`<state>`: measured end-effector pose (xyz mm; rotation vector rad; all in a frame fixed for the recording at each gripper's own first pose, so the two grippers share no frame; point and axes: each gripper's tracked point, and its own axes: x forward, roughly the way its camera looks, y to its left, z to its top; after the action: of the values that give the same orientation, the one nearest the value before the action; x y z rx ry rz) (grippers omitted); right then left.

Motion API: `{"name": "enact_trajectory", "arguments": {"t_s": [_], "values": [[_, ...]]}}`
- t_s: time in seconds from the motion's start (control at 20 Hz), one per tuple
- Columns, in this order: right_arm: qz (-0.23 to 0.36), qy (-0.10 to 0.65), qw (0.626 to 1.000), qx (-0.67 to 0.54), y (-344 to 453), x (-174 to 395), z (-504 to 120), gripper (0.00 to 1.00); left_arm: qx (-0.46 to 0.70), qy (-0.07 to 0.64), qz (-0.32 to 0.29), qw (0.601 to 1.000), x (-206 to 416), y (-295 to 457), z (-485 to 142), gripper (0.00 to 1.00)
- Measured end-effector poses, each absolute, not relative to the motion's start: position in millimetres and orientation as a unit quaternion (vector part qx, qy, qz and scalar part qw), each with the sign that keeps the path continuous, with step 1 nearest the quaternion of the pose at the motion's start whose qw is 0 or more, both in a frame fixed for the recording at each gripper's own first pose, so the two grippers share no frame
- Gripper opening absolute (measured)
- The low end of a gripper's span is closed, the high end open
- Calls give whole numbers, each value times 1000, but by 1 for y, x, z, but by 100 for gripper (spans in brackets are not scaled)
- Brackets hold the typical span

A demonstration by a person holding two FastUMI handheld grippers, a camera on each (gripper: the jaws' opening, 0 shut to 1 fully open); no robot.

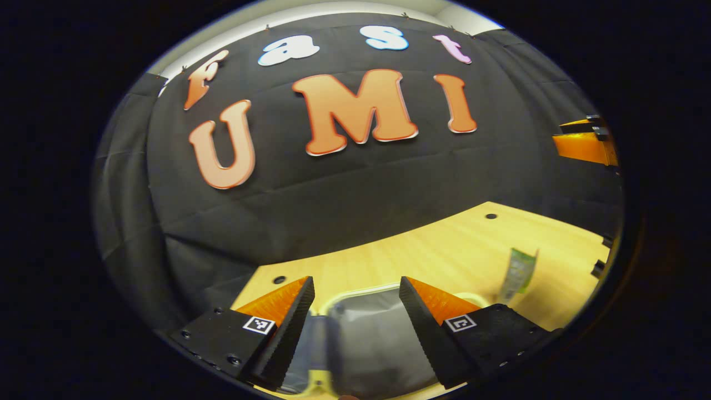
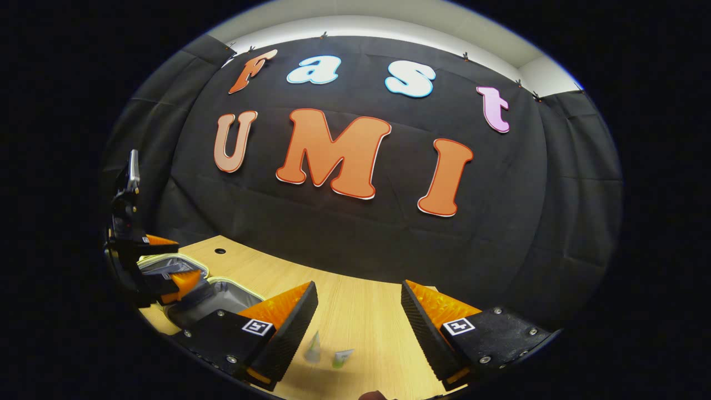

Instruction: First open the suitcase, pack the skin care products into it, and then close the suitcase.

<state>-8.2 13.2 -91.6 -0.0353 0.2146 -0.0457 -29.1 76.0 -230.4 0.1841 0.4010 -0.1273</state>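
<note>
Left gripper view: the bench (image 1: 444, 244) runs back to the cloth wall; the suitcase (image 1: 361, 328), lid already open and grey lining exposed, lies at its near edge so that products can be dropped straight in. The left claw (image 1: 355, 311) hangs released above that cavity, grasping nothing. A green tube (image 1: 517, 273) stands on the bench just beside the case, towards the far edge. Right gripper view: the right claw (image 2: 358, 319), likewise released, hovers over two small tubes (image 2: 328, 353) near the bench's front edge, probably lined up for a pick.
</note>
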Motion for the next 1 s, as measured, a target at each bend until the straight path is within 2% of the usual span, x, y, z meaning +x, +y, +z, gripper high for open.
{"name": "enact_trajectory", "arguments": {"t_s": [0.45, 0.95, 1.0], "values": [[-46, 118, 992, -28, -53, -37, -101, 96, 70, 215, -176, 958, -48, -90, -281, 95], [-45, 125, 991, -25, -73, -59, -131, 96, 56, 271, -195, 941, -52, -146, -379, 95], [-48, 128, 990, -25, -74, -60, -135, 96, 56, 273, -197, 940, -47, -151, -384, 91]]}}
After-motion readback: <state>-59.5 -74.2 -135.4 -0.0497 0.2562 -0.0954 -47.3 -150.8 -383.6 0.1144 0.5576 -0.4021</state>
